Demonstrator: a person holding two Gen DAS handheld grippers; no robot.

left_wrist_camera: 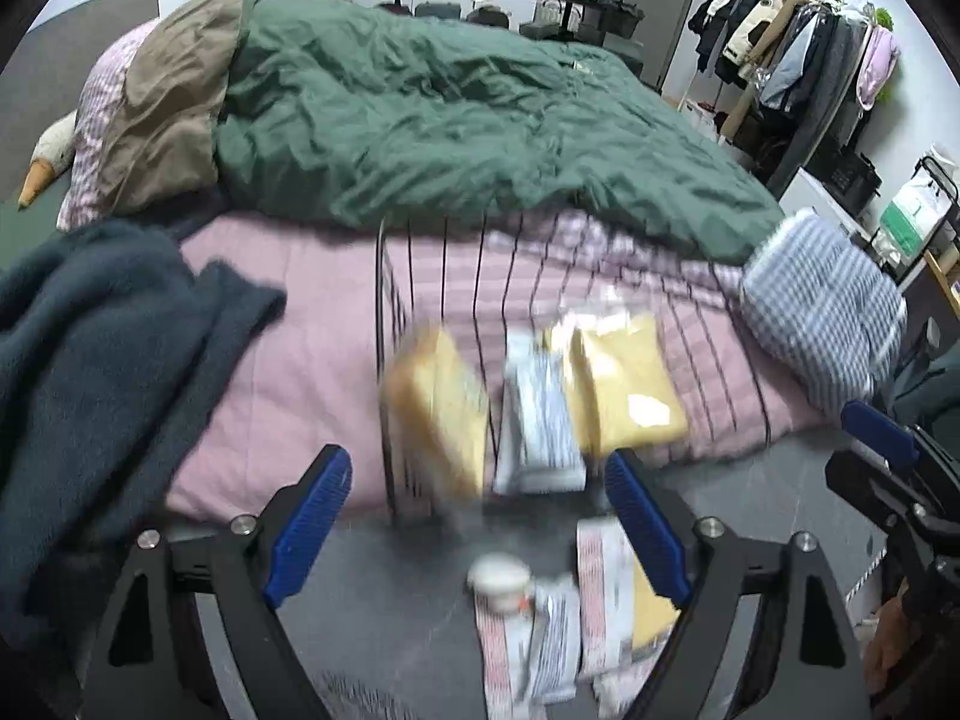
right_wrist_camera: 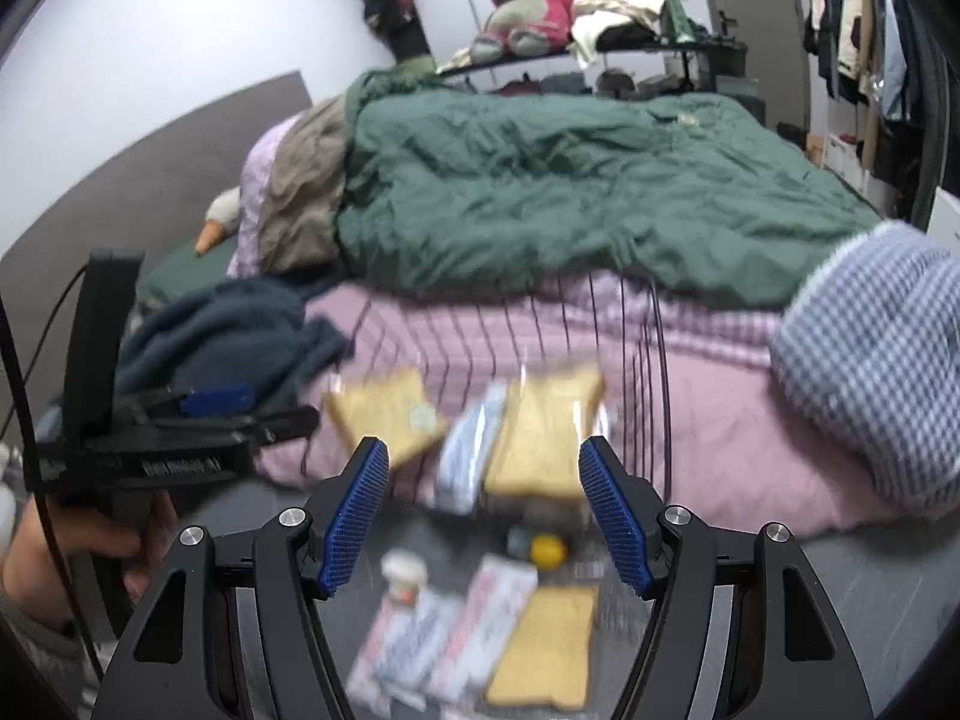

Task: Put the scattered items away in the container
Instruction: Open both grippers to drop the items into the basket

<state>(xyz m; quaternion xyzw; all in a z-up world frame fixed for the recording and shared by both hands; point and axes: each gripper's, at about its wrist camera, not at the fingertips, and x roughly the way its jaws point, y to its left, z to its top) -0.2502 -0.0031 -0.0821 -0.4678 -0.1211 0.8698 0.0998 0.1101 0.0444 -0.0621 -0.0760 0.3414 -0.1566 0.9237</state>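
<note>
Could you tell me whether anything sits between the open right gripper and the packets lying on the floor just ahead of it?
Nothing visible does: the right gripper is open above the floor packets, with only bare floor between; the wire basket stands beyond them.

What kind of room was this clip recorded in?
A bedroom, most likely in a home: a bed with a rumpled green duvet, a clothes rack hung with coats by the wall, and a pink plush toy on a shelf.

Two wrist fisheyes, side by side, low, facing the black wire basket (left_wrist_camera: 540, 324) (right_wrist_camera: 540, 360) closely, sharing the green-quilted bed (left_wrist_camera: 456, 120) (right_wrist_camera: 570, 180) behind.
</note>
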